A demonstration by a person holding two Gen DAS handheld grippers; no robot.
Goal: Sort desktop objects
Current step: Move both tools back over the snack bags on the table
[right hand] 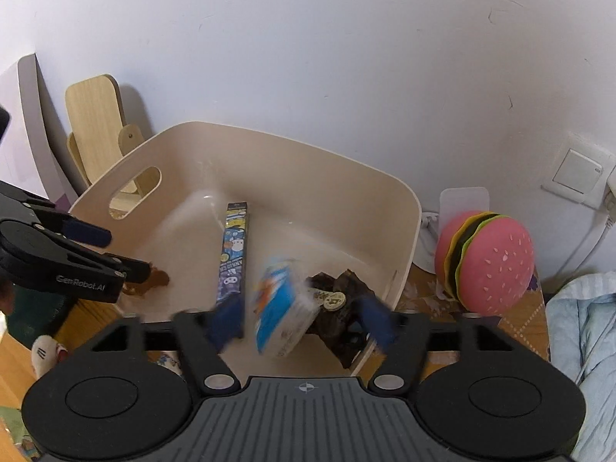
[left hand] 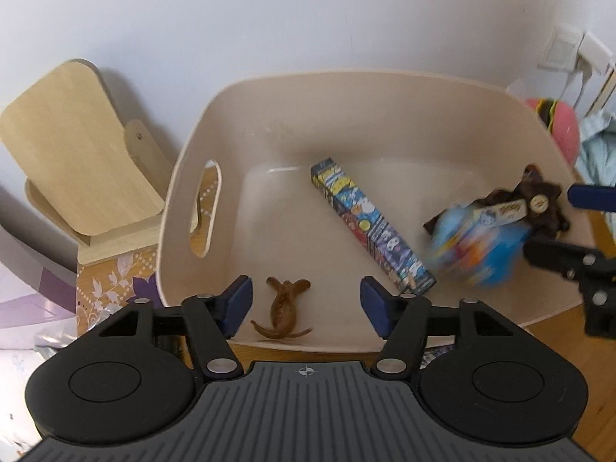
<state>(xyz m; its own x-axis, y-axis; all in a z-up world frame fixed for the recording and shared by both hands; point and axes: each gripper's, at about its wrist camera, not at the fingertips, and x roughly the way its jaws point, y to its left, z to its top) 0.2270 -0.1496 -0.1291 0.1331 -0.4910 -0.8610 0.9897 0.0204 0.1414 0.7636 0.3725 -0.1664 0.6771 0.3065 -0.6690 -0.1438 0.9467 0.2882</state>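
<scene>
- The beige bin (left hand: 377,88) sits on the tabletop just ahead of both tools, against the white wall.
- A brown lizard toy (left hand: 283,308) lies on the bin floor between the left tool's (left hand: 306,306) pads, which stand apart and touch nothing.
- A long printed box (left hand: 369,227) lies diagonally on the bin floor, ahead and right of the left tool.
- A blue-and-white pack (right hand: 283,312), blurred, is between the right tool's (right hand: 300,321) parted pads; neither pad presses on it.
- A dark brown plush (right hand: 338,304) lies beside the pack in the bin's corner.
- A pink burger toy (right hand: 489,261) stands outside the bin, right of the right tool.
- A wooden stand (left hand: 77,150) leans left of the bin.
</scene>
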